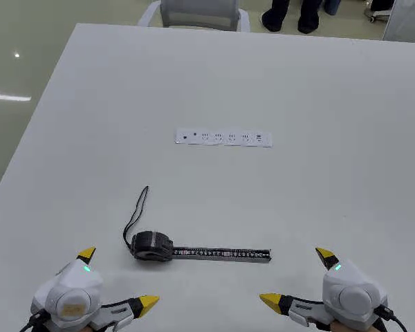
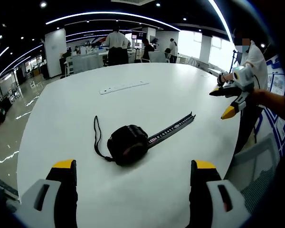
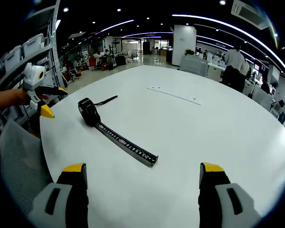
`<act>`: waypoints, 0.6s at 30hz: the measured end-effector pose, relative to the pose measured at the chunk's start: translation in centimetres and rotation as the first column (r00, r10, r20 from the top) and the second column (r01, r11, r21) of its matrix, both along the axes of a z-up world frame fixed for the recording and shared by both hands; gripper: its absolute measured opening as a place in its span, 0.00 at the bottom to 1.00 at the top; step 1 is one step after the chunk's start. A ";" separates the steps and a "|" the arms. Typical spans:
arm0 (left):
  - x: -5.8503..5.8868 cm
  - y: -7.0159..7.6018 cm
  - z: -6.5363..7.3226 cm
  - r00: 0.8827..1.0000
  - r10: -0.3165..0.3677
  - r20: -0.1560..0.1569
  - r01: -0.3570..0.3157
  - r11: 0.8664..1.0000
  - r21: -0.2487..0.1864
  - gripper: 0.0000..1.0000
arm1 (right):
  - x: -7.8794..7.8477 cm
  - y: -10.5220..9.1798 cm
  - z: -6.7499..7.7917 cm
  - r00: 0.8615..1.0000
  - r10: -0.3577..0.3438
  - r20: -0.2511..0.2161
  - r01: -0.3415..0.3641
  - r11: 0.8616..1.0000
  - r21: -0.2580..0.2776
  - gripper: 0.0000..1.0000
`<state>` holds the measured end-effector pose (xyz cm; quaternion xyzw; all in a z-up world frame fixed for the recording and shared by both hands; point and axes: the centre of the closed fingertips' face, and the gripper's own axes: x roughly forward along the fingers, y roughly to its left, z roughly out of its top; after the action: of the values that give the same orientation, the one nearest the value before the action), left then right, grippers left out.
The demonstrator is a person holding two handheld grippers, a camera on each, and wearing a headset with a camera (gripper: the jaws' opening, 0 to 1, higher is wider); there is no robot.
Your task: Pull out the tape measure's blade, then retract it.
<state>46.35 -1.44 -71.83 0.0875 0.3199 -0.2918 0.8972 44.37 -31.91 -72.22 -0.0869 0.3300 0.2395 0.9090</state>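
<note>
Both the left tongs and right tongs are held released; ahead, between them, the tape measure is laid on the counter, blade drawn out.

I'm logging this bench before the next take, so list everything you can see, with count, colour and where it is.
tape measure: one, black case, on the table's near part, closer to the left gripper
blade: one, dark with pale markings, pulled out of the case, lying flat and pointing toward the right gripper's side
wrist cord: one, black, looping from the case away from the person
socket strip: one, white, mid-table beyond the tape measure
table: one, white
chair: one, grey, at the table's far edge
standing person: at least one, dark legs and shoes, past the far edge
left gripper: one, white with yellow tips, open, holding nothing
right gripper: one, white with yellow tips, open, holding nothing
</note>
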 end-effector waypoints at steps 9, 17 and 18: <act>-0.3 -0.4 0.4 0.998 0.062 0.028 -0.062 0.998 0.002 0.99 | -0.8 1.5 0.2 0.999 -0.046 -0.005 0.046 0.999 0.005 1.00; -0.8 -0.8 0.6 0.993 0.110 0.037 -0.110 0.994 0.008 0.99 | -1.2 2.6 0.3 0.994 -0.109 0.006 0.109 0.994 0.008 1.00; -0.8 -0.9 0.6 0.993 0.115 0.036 -0.115 0.993 0.007 0.99 | -1.2 2.8 0.4 0.993 -0.115 0.005 0.115 0.993 0.011 1.00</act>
<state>45.50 -2.32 -71.26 0.0782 0.3097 -0.2364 0.9176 43.13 -29.15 -71.86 -0.0636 0.3306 0.1884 0.9226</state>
